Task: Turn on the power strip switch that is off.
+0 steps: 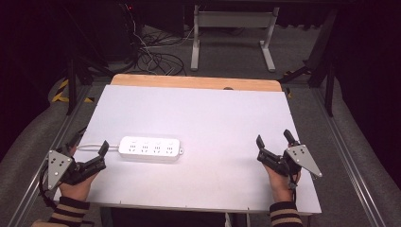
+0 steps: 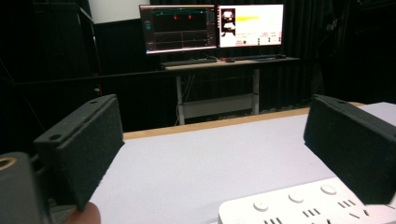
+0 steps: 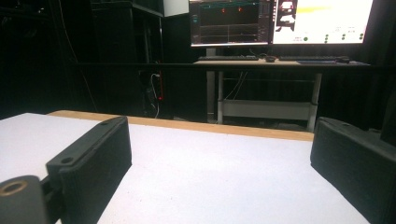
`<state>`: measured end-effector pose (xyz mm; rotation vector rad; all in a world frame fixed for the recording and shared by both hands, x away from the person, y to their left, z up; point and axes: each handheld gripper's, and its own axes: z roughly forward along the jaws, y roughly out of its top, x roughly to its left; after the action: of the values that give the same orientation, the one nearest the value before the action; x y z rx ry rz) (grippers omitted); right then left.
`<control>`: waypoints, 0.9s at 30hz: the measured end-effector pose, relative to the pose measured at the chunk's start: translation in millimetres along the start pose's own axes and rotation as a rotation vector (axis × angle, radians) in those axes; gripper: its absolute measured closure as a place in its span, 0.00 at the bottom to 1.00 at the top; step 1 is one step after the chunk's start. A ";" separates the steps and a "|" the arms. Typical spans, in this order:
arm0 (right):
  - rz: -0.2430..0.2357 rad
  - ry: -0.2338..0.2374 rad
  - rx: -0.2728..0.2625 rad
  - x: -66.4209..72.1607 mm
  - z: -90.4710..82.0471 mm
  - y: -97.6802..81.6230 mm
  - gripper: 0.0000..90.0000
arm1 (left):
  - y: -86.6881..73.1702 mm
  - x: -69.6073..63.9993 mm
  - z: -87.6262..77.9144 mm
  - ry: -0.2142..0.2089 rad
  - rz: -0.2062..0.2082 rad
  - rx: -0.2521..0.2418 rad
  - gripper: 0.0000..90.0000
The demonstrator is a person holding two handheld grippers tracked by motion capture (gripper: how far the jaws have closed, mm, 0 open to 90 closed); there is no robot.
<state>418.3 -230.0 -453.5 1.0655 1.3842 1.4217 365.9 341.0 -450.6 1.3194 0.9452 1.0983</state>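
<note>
Lying just right of the spread left tool [image 1: 90,149], the power strip [image 1: 150,148] stays ungripped.

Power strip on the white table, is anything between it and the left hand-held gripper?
Nothing visible. The left hand-held gripper stands open just left of the power strip, with bare table and the strip's own cord between them.

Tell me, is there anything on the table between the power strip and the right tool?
No. In the high view, just bare white table between the power strip and the right tool.
</note>
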 end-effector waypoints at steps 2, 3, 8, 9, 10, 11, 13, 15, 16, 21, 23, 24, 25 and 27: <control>0.000 0.000 -0.001 0.0 -0.1 0.1 0.06 | -0.1 0.1 -0.1 -0.019 0.000 0.010 0.15; -0.003 0.000 0.001 -0.1 -0.1 0.1 0.06 | 0.0 -0.1 -0.3 -0.019 0.004 0.011 0.18; -0.002 0.001 0.000 -0.1 -0.1 0.1 0.07 | 2.2 1.1 -1.8 -0.048 -0.007 0.034 0.46; -0.001 0.001 0.000 -0.1 -0.1 0.1 0.07 | 2.8 1.8 -2.2 -0.054 -0.010 0.041 0.54; -0.002 0.001 0.000 0.0 -0.1 0.1 0.07 | 3.4 2.4 -2.6 -0.053 -0.011 0.044 0.60; -0.004 0.003 0.001 0.0 -0.2 0.2 0.07 | 4.4 3.4 -3.1 -0.056 -0.012 0.052 0.66; -0.003 0.005 0.002 0.1 -0.1 0.1 0.07 | 6.2 4.7 -3.9 -0.054 -0.017 0.067 0.80; -0.005 0.005 0.003 0.2 -0.1 0.1 0.07 | 8.3 6.5 -4.7 -0.056 -0.024 0.086 0.93; -0.006 0.006 0.004 0.3 0.0 0.0 0.07 | 9.2 7.1 -5.0 -0.053 -0.028 0.091 0.98; -0.013 0.010 0.008 0.8 0.4 -0.2 0.07 | 14.8 10.2 -3.9 -0.065 -0.024 0.143 1.00; -0.011 0.012 0.012 0.9 0.9 -0.4 0.07 | 17.0 11.4 -1.8 -0.079 -0.018 0.175 1.00; -0.012 0.010 0.015 1.0 1.3 -0.6 0.07 | 18.1 11.6 -0.5 -0.083 -0.026 0.185 1.00; -0.014 0.012 0.015 1.1 1.7 -0.7 0.07 | 19.4 12.2 0.9 -0.089 -0.030 0.196 1.00; -0.014 0.012 0.015 1.5 1.8 -0.7 0.08 | 21.9 13.5 3.7 -0.104 -0.024 0.223 1.00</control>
<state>419.6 -228.1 -454.1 1.0563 1.4104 1.4123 371.3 351.9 -427.6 1.5273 1.0245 0.9162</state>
